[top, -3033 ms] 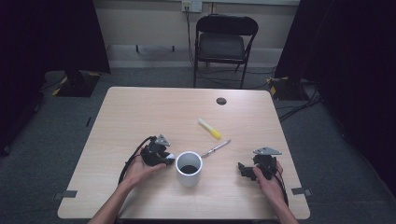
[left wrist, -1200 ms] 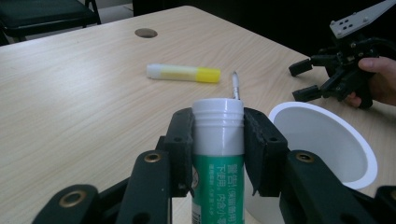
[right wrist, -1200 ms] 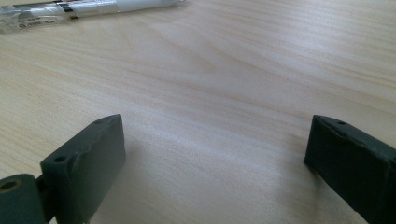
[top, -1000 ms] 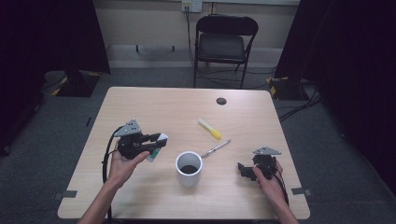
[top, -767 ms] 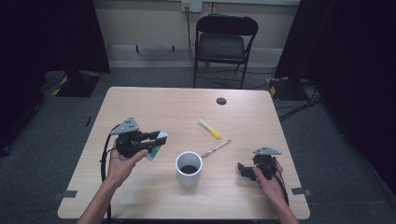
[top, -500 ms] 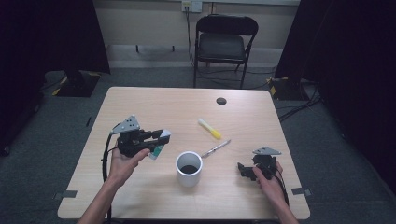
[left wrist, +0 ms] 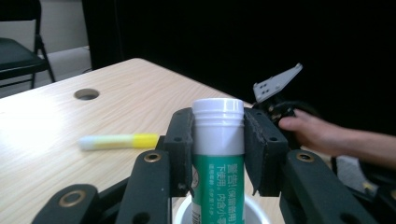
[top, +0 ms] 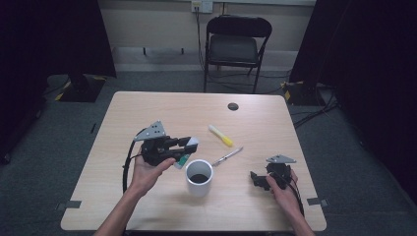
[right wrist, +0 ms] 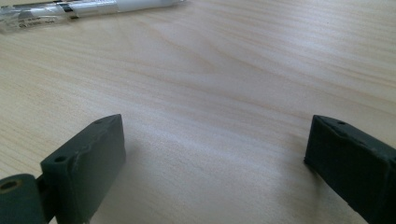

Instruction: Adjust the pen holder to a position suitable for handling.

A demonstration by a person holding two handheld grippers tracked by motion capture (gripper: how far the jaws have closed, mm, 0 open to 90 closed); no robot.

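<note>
My left gripper [top: 187, 146] is shut on a green tube with a white cap [left wrist: 217, 154], held up above the table just left of the white cup [top: 199, 178]. In the left gripper view the tube stands upright between the two pads [left wrist: 180, 144], with the cup's rim [left wrist: 254, 206] right below it. The tube [top: 186, 153] shows in the high view as a white and green end at the jaws. Low over the table near the front right sits my right gripper [top: 256, 180]; its jaws stand wide apart [right wrist: 212, 163] with bare wood between them.
A yellow and white marker [top: 220, 135] and a clear pen [top: 227, 156] lie beyond the cup, mid-table. A round cable hole [top: 233, 106] sits near the far edge. A black folding chair [top: 235, 44] stands behind the table. Dark curtains flank both sides.
The left gripper, with the tube in it, has moved right and slightly up toward the cup. Three seconds ago it was beside the cup. The right gripper has stayed put.
</note>
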